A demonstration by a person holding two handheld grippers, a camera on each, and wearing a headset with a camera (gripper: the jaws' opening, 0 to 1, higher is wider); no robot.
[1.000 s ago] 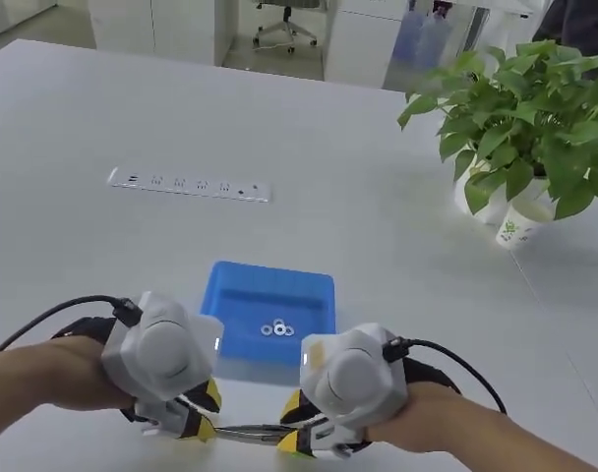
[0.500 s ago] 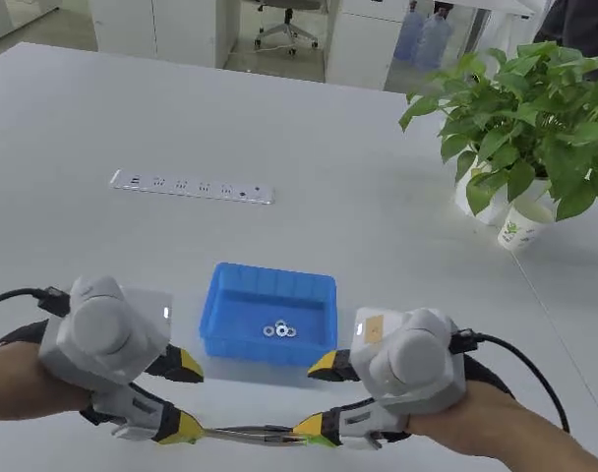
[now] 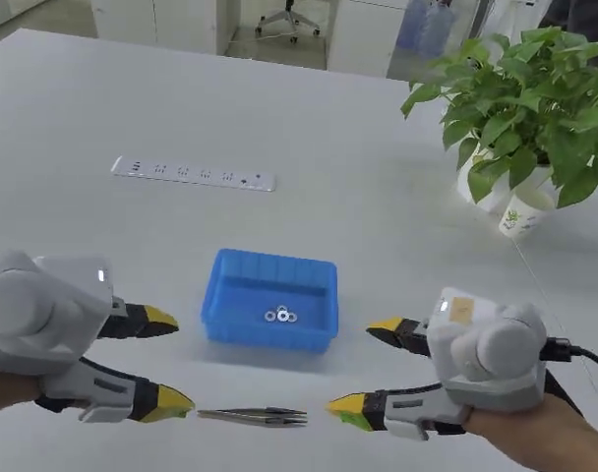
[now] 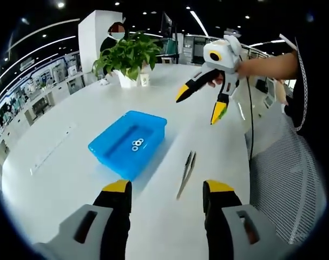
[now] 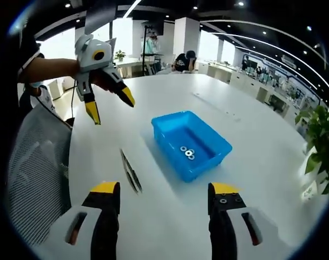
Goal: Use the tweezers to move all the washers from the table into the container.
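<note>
A blue container [image 3: 269, 335] stands on the white table with three washers [image 3: 280, 316] lying together in its middle. The metal tweezers [image 3: 255, 416] lie flat on the table in front of it, touched by nothing. My left gripper [image 3: 173, 361] hovers open to the left of the tweezers, and my right gripper [image 3: 358, 366] is open to their right. In the left gripper view the tweezers [image 4: 186, 172] lie just beyond my open left gripper [image 4: 168, 189], beside the container [image 4: 120, 162]. The right gripper view shows the tweezers [image 5: 131, 172], the washers [image 5: 186, 152] and my open right gripper [image 5: 164, 189].
A white power strip [image 3: 191, 174] lies beyond the container. A potted plant [image 3: 520, 118] in a white pot stands at the far right. A mesh chair [image 5: 40, 162] is near the table's front edge. People sit at desks further back.
Both grippers have moved apart, left one leftward and right one rightward, away from the tweezers they were close around. The tweezers now lie free on the table.
</note>
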